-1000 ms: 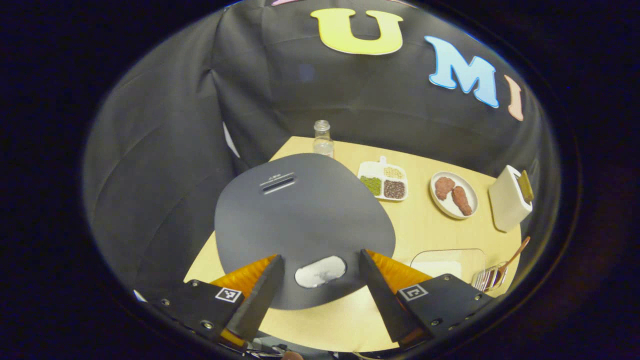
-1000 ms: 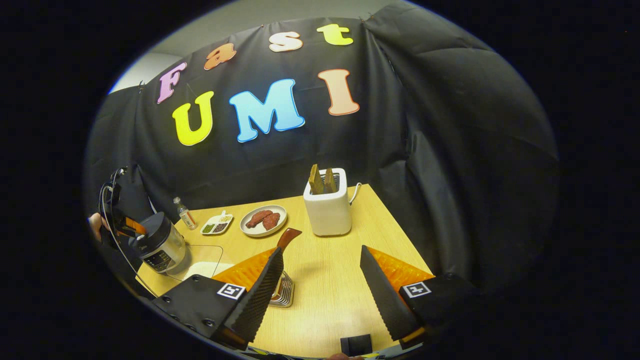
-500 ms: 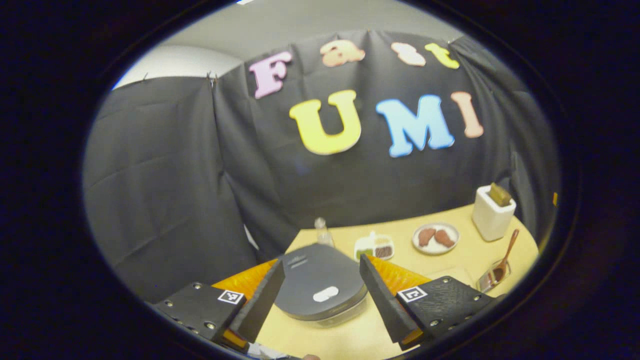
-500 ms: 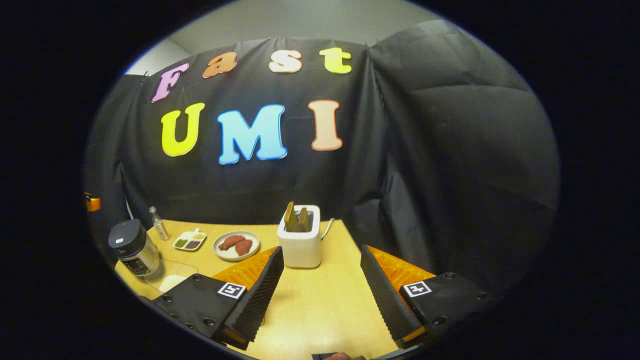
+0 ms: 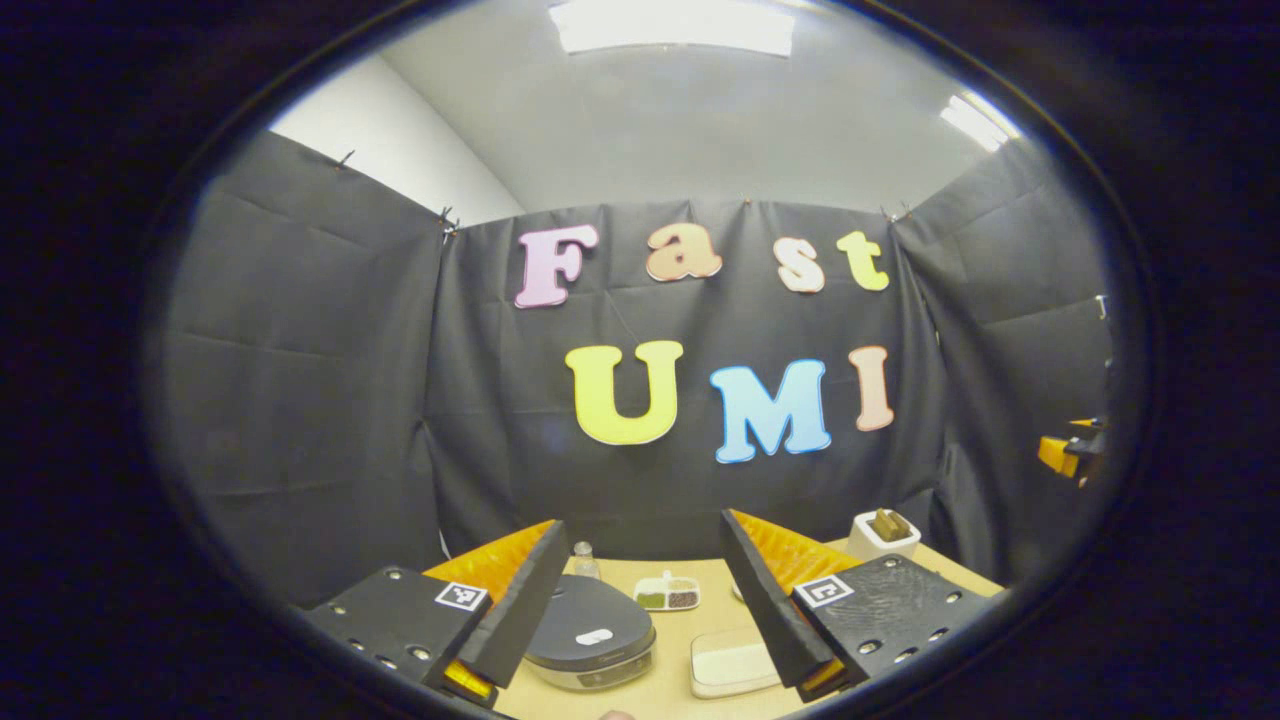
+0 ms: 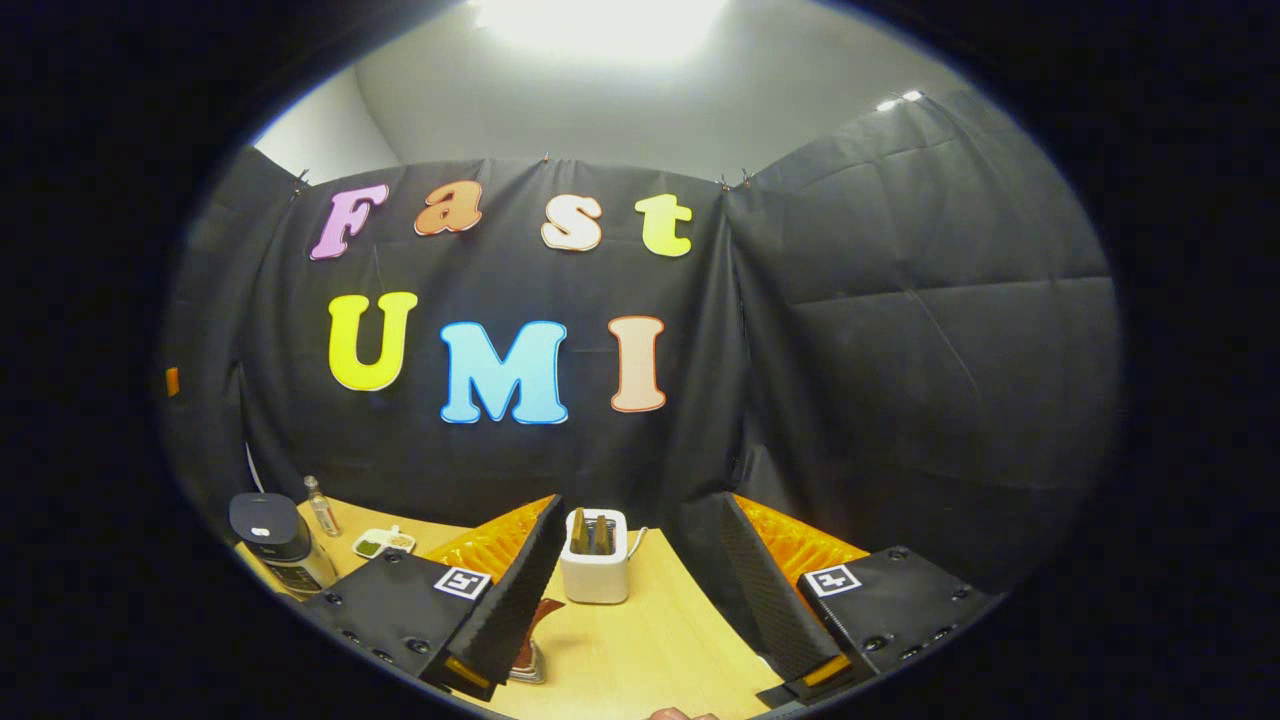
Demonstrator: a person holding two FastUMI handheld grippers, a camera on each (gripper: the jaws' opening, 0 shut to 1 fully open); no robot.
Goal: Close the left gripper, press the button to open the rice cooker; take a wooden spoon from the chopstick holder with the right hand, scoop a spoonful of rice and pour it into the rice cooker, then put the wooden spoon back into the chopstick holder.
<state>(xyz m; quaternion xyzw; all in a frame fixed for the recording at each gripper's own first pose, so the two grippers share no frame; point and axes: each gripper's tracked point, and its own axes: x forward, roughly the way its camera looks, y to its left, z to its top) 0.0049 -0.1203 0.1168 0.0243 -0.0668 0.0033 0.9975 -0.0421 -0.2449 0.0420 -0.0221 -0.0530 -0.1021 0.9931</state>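
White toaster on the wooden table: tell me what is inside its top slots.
Two brown toast slices stand upright in the white toaster, tops poking out; their lower parts are hidden inside the body.

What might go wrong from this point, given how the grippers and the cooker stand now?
The left gripper is open and high above the rice cooker, lid down; pressing with spread fingers may miss its button. The right gripper is open near the wooden spoon, partly hidden behind a finger; a blind grab might tip its holder.
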